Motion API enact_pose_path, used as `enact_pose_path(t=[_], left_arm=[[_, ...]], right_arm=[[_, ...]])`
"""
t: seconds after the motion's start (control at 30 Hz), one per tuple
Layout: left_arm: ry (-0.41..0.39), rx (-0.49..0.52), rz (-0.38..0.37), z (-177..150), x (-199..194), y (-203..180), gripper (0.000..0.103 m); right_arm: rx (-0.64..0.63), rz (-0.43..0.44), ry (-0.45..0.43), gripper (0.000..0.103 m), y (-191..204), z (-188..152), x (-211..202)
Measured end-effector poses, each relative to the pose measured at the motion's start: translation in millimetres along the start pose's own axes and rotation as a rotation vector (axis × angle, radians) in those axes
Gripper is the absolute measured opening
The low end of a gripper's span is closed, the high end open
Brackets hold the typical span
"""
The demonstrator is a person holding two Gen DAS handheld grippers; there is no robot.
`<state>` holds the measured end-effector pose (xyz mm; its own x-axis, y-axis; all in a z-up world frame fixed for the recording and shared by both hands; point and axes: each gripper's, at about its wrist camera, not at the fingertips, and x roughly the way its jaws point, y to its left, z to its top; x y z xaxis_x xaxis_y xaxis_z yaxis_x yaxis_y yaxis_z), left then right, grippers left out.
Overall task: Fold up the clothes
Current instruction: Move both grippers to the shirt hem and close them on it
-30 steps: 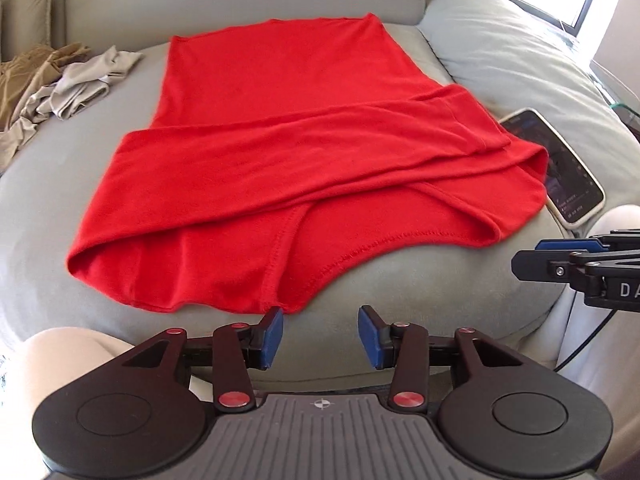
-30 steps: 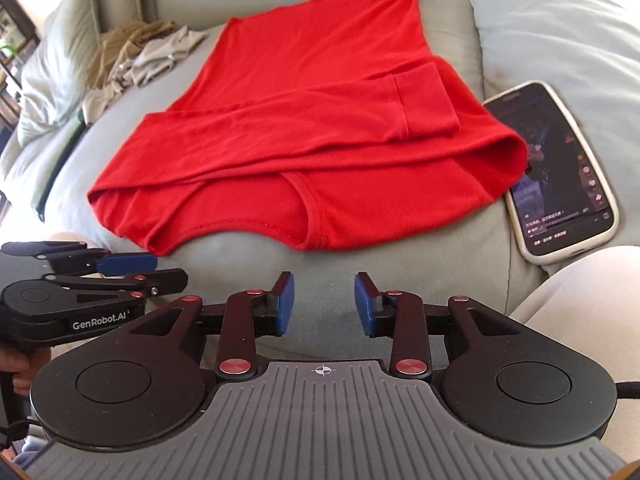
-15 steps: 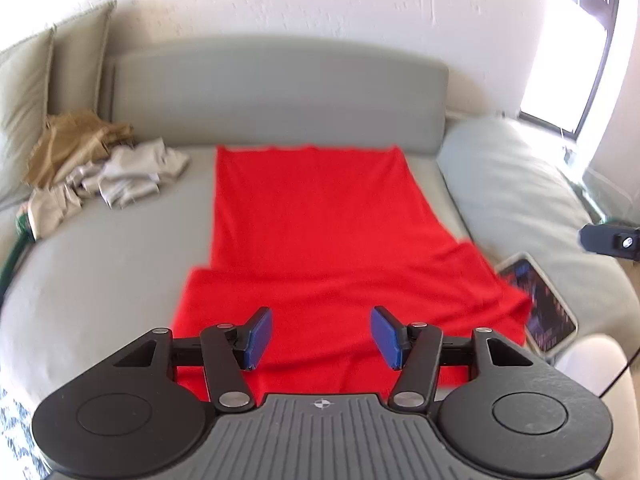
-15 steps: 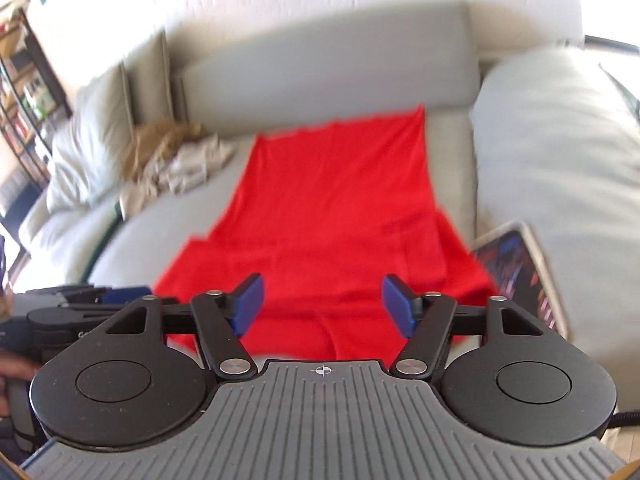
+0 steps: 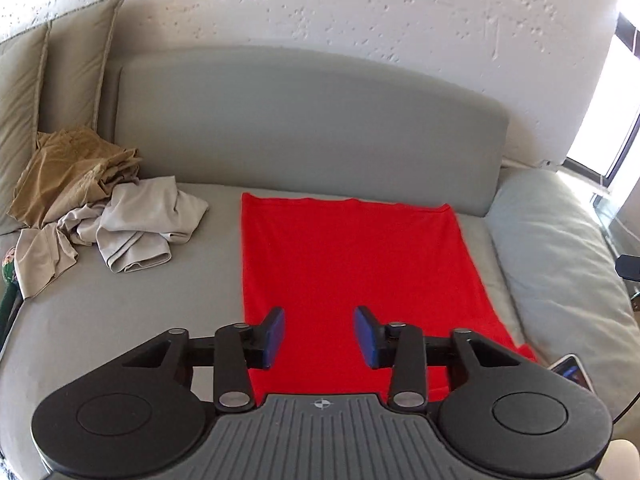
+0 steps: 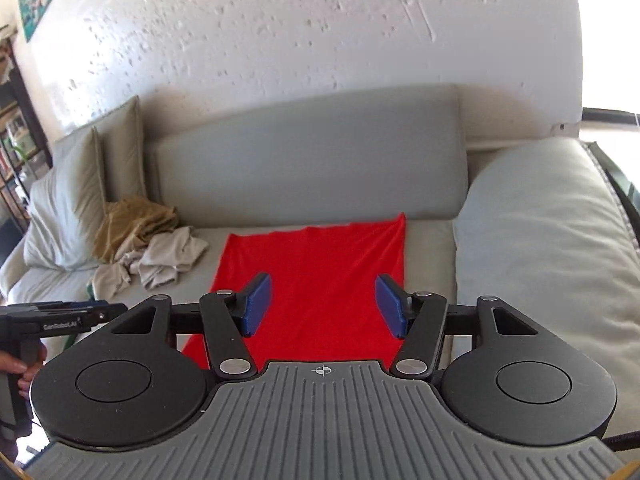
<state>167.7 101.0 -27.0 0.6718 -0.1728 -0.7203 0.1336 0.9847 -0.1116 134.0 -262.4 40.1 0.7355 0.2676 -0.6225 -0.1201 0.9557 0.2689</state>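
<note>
- My left gripper (image 5: 319, 337) hangs above the near part of the red shirt (image 5: 352, 276), its blue pads (image 5: 273, 336) apart with nothing between them; its jaws have just been closing.
- My right gripper (image 6: 322, 305) is also released, its pads (image 6: 256, 304) set wider than the left's and gripping nothing; its jaws have just been closing too.
- The shirt lies flat on the grey sofa (image 5: 304, 120) seat, its straight far edge near the backrest and its near part hidden behind my left gripper.
- In the right view the shirt (image 6: 320, 264) sits between the clothes pile and the big cushion (image 6: 540, 240) on the right.
- The pile (image 5: 116, 216) is on the seat left of the shirt, apart from it: a tan garment (image 5: 72, 168) at the back and pale grey ones in front, all crumpled.
- Two upright pillows (image 5: 60, 80) lean at the sofa's left end behind the pile.
- A phone (image 5: 570, 370) peeks out at the right, near the shirt's near right corner.
- In the right view I see my left gripper (image 6: 64, 316) at the left edge, with a hand (image 6: 16, 368) on its handle.
- A textured white wall (image 6: 320, 32) stands behind the sofa.
</note>
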Motion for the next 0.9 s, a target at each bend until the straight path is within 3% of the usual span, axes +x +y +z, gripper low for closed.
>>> enact_pose_path(t=[0.07,0.17,0.23,0.33,0.5,0.63,0.73,0.9], left_arm=[[0.018,0.004,0.003,9.8,29.7,8.2,0.033],[0.017,-0.057,0.029,26.8,76.6,28.0,0.037],[0.016,-0.085,0.073,37.6,107.1,40.0,0.055],[0.049,-0.087,0.116,53.2,156.6,55.9,0.055],[0.063,-0.102,0.117,66.3,227.1,78.9,0.054],[0.065,-0.110,0.079,69.8,270.5,93.4,0.052],[0.028,-0.085,0.036,75.8,286.5,95.4,0.052],[0.010,-0.085,-0.036,98.6,308.0,96.6,0.051]], right_arm=[[0.033,-0.001,0.066,0.044,-9.0,4.6,38.2],[0.085,-0.002,0.128,0.040,-23.8,8.6,93.4],[0.121,-0.004,0.157,0.040,-34.0,11.7,132.2],[0.178,-0.035,0.181,0.041,-52.7,20.3,190.1],[0.241,-0.108,0.171,0.041,-87.1,36.2,282.8],[0.283,-0.148,0.176,0.040,-116.8,46.6,345.5],[0.367,-0.094,0.195,0.032,-139.7,50.8,375.2],[0.411,-0.021,0.160,0.032,-156.1,62.7,401.7]])
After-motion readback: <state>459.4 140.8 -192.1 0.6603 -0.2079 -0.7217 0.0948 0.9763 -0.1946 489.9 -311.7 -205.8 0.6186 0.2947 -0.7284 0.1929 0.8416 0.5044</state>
